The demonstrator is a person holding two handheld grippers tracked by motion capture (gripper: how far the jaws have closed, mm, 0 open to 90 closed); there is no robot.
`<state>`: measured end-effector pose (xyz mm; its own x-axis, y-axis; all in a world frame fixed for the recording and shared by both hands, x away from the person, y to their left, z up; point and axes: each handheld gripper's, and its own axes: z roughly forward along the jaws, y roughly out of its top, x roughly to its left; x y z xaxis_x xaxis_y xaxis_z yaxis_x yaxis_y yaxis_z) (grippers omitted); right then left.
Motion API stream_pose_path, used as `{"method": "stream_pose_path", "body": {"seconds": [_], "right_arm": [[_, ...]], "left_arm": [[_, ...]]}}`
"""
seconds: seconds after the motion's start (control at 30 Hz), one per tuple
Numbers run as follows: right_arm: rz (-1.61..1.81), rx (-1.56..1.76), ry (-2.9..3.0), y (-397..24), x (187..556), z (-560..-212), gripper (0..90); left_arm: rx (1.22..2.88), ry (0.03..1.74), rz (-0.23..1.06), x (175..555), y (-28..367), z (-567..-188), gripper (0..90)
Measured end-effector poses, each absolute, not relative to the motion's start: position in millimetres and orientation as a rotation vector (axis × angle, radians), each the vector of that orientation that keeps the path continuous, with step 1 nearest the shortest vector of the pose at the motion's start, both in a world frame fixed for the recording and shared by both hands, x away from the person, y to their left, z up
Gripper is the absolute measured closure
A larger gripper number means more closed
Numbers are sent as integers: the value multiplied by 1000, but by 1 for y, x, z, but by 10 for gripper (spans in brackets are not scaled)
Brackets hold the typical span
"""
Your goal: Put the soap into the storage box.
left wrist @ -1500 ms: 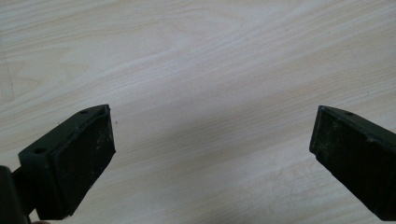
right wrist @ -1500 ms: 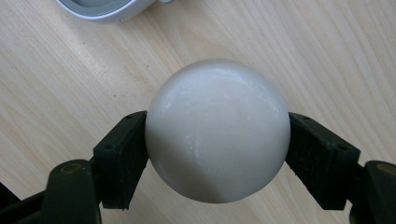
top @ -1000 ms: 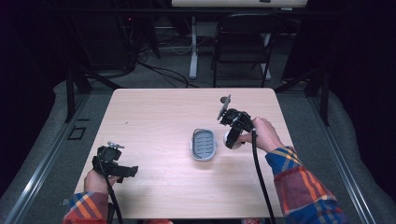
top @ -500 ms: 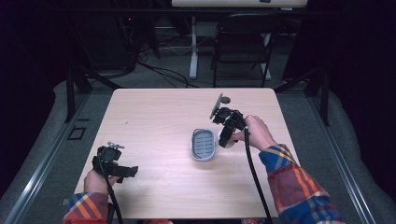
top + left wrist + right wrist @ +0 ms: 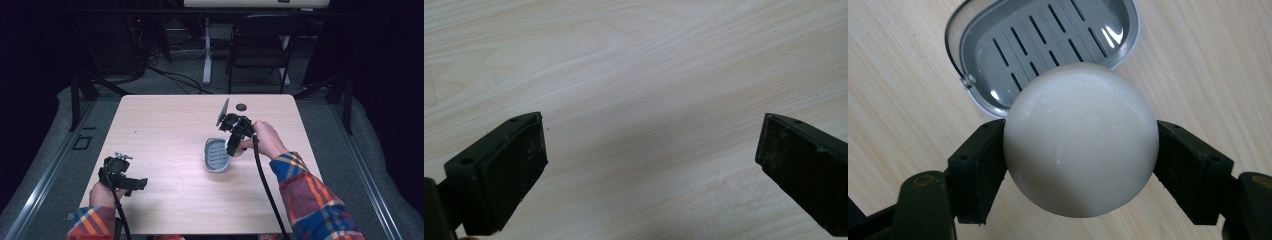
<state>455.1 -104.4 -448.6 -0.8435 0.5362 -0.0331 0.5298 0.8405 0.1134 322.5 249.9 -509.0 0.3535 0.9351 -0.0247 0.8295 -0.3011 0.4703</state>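
The right tongs (image 5: 1080, 150) clamp a round white soap (image 5: 1080, 145) at frame centre, just short of the grey dish (image 5: 1048, 40) at upper centre. The smooth curve may slip from the pads, or release early and roll across the worktop (image 5: 893, 100). The left tongs (image 5: 651, 165) stand wide, empty.

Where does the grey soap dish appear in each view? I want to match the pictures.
High view: the soap dish lies right of the table's centre, just left of the right gripper.
Left gripper view: bare wooden table between open jaws; the dish is not in this picture.
Right gripper view: top centre, behind the white soap that the jaws hold.
Shared landmark: the light wood tabletop.
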Motion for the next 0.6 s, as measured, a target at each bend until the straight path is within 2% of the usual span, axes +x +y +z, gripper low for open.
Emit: {"method": "stream_pose_path", "body": {"seconds": [0.6], "right_arm": [[152,795,2981,-72,461,-457,246]], "left_arm": [[2210,1547,352,322,250,-510,0]]}}
